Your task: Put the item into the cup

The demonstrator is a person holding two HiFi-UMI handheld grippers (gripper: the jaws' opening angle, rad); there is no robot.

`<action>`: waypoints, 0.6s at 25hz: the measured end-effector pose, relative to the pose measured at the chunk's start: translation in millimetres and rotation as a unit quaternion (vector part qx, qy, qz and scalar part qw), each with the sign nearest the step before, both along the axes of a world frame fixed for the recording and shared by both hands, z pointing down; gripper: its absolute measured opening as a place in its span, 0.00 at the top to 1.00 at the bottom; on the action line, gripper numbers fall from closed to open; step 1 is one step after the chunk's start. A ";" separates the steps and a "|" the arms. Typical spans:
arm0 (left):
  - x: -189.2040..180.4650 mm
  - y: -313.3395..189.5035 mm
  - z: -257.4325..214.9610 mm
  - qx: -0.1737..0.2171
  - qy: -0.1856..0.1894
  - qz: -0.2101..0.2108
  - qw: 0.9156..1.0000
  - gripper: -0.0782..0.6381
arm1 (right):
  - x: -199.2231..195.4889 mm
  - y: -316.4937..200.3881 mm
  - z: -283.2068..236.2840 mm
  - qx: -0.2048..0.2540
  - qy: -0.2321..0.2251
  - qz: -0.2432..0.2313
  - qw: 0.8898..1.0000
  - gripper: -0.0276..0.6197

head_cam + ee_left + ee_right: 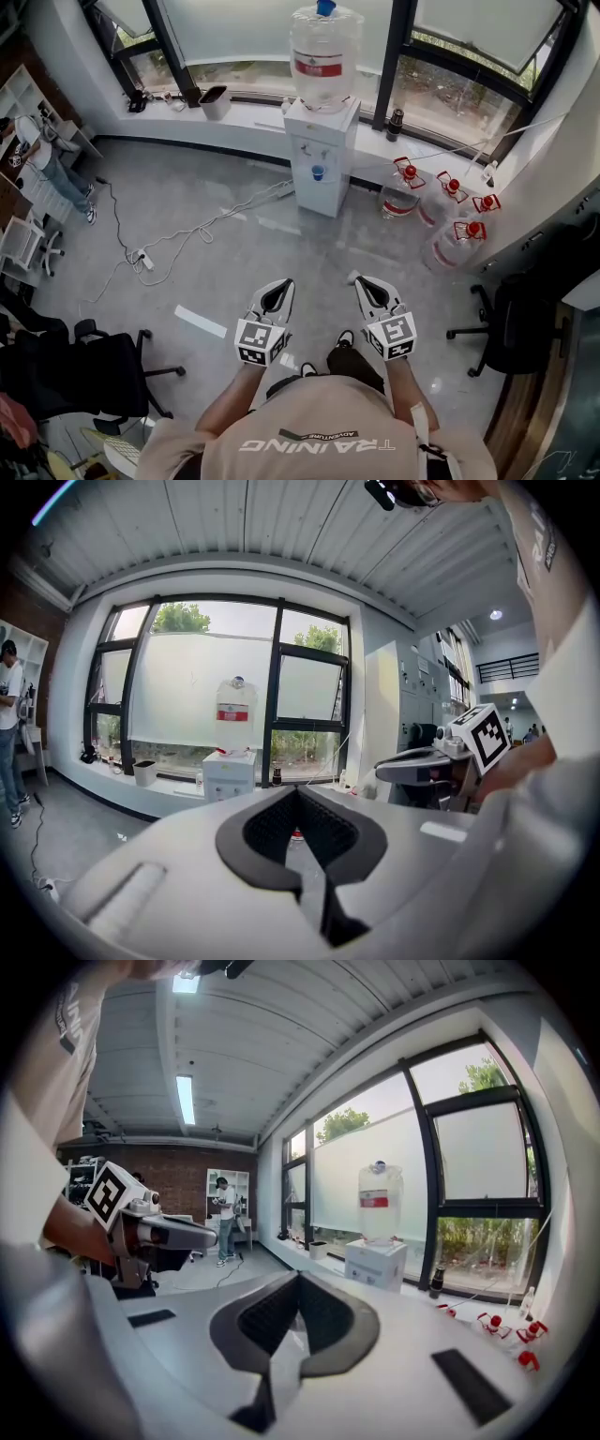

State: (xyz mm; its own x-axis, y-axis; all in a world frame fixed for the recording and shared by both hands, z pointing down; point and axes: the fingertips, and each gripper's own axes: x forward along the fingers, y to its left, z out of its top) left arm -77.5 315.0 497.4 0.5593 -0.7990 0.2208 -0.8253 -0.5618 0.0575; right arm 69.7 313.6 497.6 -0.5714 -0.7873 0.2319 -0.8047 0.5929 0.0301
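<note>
No cup or loose item shows in any view. In the head view my left gripper (278, 284) and right gripper (362, 279) are held side by side at waist height, pointing at a white water dispenser (320, 153) with a large clear bottle (323, 44) on top. Both are shut with nothing between the jaws. In the left gripper view the left gripper (298, 792) has its black pads meeting at the tip, and the right gripper (427, 764) shows beside it. The right gripper view shows the right gripper (298, 1276) closed the same way, with the left gripper (169, 1233) off to its left.
Spare water bottles with red caps (441, 211) lie on the floor right of the dispenser. Cables and a power strip (145, 259) trail across the grey floor at left. Black office chairs (511, 323) stand at right and lower left (84, 370). A person (225, 1218) stands far back.
</note>
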 end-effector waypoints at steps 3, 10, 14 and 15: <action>14.1 -19.1 0.2 -0.002 -0.002 -0.003 1.000 0.88 | 9.1 -22.2 3.8 -0.001 -0.006 -0.007 1.000 0.94; 47.5 -72.3 -8.6 -0.003 0.006 -0.018 1.000 0.88 | 44.6 -80.6 5.1 0.008 -0.001 -0.016 1.000 0.94; 63.2 -103.9 -13.2 0.003 -0.002 -0.031 0.999 0.88 | 62.0 -113.2 12.9 -0.002 0.003 -0.026 1.000 0.94; 65.9 -110.3 -13.7 0.004 -0.003 -0.036 0.999 0.88 | 64.8 -120.0 14.8 -0.005 0.004 -0.031 0.999 0.94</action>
State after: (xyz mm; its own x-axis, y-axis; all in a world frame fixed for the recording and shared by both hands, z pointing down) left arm -11.6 204.7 483.6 0.4980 -0.8392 0.2185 -0.8644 -0.5005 0.0482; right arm 134.6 193.6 512.4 -0.6172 -0.7480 0.2440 -0.7660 0.6421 0.0306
